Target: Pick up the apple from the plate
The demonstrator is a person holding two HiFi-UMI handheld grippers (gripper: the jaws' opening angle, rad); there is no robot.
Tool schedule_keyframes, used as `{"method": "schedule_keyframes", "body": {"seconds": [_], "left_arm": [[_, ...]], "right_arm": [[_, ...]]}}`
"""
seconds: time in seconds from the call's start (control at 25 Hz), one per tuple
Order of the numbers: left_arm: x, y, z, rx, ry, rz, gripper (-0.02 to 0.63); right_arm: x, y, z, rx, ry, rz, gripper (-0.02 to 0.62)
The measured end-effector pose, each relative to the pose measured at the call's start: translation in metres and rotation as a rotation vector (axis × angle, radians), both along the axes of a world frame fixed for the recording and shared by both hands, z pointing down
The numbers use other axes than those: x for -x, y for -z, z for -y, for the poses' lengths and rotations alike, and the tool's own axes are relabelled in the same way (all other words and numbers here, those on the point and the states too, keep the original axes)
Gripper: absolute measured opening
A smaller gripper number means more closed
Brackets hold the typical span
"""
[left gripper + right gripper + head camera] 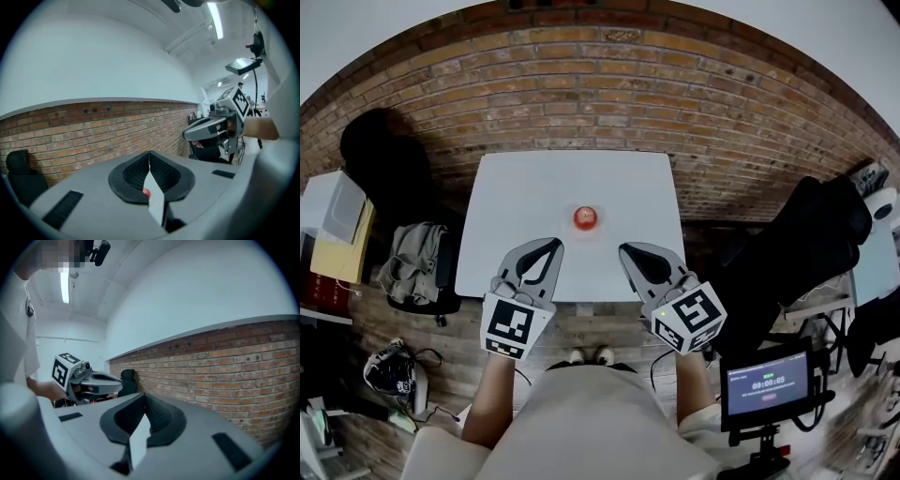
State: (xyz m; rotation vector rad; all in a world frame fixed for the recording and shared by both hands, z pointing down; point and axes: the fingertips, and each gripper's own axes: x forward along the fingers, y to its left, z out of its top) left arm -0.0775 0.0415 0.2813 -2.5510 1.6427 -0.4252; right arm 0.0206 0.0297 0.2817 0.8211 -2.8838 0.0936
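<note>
Tools both shut and empty, we note: left tool [553, 244] and right tool [624, 249] hover at the tabletop's [534, 187] near edge. The apple [586, 217] sits on its plate [598, 230] mid-tabletop, at one o'clock from the left tool and eleven from the right; neither is clearly nearer.

Grey left tongs [554, 243] and right tongs [623, 248] bear black-and-white marker cubes [514, 326].
</note>
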Motion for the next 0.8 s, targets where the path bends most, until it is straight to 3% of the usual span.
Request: {"method": "schedule_keyframes", "body": {"seconds": [0.28,0.8], "left_arm": [[-0.034,-0.006,0.011,0.018,0.016,0.015,0.006],[-0.047,-0.021,0.015,0.022,0.009,0.058,0.008]], "right_arm": [[-0.024,-0.014,0.014,0.041,0.045,-0.027,0.002],[-0.033,-0.036,0.022,0.088,0.054,-0.042,0.002]]}}
